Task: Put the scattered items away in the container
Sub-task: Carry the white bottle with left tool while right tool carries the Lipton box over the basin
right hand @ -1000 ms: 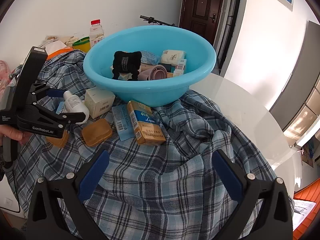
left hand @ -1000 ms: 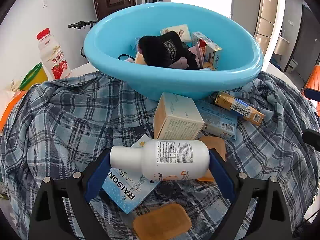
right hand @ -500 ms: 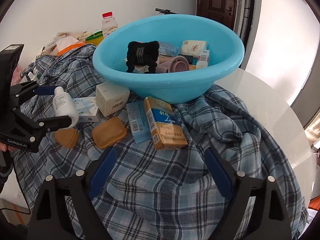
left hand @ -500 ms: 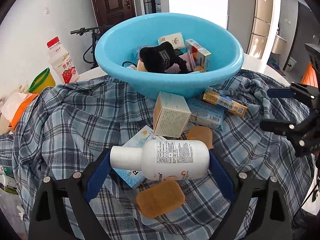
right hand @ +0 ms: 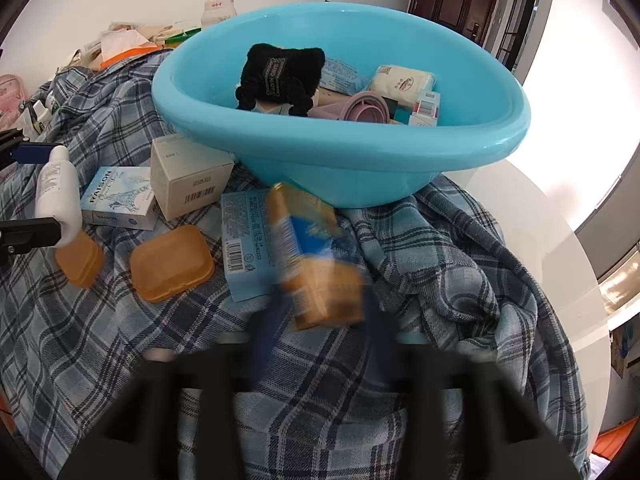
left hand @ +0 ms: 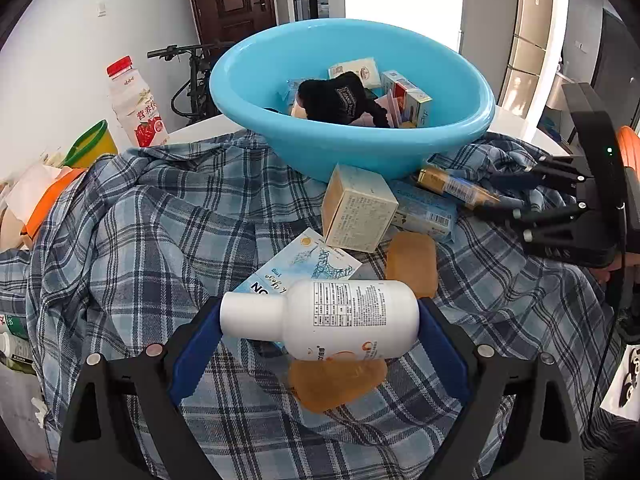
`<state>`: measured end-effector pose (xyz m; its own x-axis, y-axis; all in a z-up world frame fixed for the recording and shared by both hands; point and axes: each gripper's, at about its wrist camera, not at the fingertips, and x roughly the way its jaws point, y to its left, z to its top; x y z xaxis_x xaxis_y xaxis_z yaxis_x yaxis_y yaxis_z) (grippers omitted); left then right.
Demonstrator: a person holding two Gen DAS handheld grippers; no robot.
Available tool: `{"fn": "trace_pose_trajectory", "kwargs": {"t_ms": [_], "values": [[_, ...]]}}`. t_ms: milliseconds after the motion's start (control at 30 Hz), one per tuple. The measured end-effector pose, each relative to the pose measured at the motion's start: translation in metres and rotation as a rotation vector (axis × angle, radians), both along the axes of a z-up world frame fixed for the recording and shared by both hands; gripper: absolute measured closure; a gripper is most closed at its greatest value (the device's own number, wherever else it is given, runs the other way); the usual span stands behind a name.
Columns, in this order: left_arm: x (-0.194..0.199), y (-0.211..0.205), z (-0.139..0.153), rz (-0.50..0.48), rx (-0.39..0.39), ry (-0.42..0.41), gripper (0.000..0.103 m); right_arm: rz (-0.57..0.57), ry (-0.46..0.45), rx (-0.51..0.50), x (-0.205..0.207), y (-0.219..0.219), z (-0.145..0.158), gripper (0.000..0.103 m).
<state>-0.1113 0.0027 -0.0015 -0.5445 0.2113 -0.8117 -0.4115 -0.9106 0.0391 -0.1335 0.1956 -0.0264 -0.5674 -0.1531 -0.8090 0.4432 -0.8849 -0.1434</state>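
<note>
Left gripper clamps a white, label-printed bottle sideways; blurred right gripper's grip unclear

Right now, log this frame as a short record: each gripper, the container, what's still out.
left gripper: shut on white bottle, held crosswise above the cloth
right gripper: blurred, around the gold-and-blue box; closure unclear
container: blue basin, already holding a black item and small boxes
still out: beige box, two orange cases, light blue boxes
surface: plaid cloth
</note>
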Motion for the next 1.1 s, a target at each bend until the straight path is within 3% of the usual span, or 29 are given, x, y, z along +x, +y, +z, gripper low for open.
{"fn": "trace_pose_trajectory", "kwargs": {"t_ms": [167,700,833,1000,1100], "values": [[0.002,0.002,0.003,-0.013,0.013,-0.002,0.008,0.016,0.049,-0.013,0.021,-0.001,0.021,0.083],[0.010,0.013,0.016,0.001,0.019,0.033,0.008,0.024,-0.046,-0.091,0.049,0.009,0.030,0.083],[0.014,0.011,0.048,0.051,0.050,0.126,0.008,0.033,0.034,-0.150,0.060,0.013,0.071,0.083],[0.040,0.010,0.109,0.102,0.041,0.383,0.008,0.018,0.246,-0.257,0.091,0.032,0.147,0.083],[0.056,0.004,0.134,0.154,0.082,0.484,0.008,-0.004,0.329,-0.319,0.109,0.041,0.172,0.083]]}}
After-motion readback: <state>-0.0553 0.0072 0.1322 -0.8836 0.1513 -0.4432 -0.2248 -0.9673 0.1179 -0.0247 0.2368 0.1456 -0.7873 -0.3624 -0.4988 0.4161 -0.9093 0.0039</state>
